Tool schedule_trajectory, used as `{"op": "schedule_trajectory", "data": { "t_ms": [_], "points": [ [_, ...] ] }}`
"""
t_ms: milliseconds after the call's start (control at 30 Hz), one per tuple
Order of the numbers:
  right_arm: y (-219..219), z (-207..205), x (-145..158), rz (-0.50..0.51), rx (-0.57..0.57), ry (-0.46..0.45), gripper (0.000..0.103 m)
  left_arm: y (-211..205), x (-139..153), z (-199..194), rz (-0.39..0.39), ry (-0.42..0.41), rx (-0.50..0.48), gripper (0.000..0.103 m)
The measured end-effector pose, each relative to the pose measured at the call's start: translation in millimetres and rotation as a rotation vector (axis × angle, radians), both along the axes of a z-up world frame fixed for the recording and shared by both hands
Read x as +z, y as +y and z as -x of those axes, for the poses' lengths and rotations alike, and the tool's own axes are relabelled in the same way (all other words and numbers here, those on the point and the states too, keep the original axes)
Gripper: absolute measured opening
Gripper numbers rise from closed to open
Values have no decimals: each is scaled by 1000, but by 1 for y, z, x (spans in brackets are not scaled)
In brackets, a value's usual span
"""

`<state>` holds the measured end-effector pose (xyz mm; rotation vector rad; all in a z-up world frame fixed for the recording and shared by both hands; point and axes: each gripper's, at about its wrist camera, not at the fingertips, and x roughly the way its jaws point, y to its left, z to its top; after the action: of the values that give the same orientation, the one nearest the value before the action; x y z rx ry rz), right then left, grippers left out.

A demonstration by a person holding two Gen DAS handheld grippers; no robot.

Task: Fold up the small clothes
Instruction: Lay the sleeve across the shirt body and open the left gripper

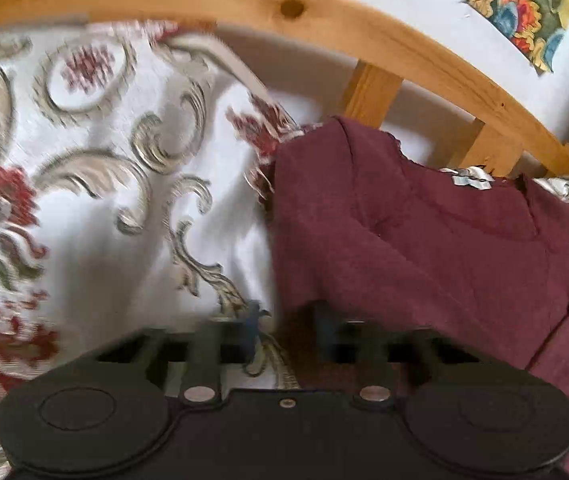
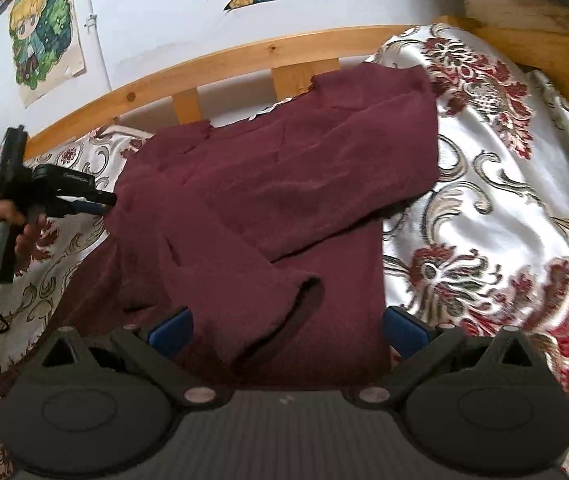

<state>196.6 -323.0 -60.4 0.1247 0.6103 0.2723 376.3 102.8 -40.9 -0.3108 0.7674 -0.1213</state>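
Bed sheet's slick & rumpled, so the top lying mid-bed w/ a sleeve crossed over could slide or bunch if the left claw, clenched on its side edge, yanks while the right claw gapes idle.

A bed under a white bedspread patterned with red flowers and grey scrolls. A pine rail on short slats runs along its far side. Behind it, a pale wall carries colourful cartoon posters.
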Motion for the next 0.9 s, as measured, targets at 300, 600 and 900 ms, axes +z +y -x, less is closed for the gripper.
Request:
{"op": "schedule_trajectory", "data": {
  "t_ms": [300,600,900],
  "points": [
    [17,-6,-1,20,47,1,103,3,9,1,-138,-25,112,2],
    [20,3,1,45,64,-11,103,8,9,0,-128,14,145,5],
    [12,20,0,67,75,-4,103,14,17,39,-238,27,112,29]
  ]
}}
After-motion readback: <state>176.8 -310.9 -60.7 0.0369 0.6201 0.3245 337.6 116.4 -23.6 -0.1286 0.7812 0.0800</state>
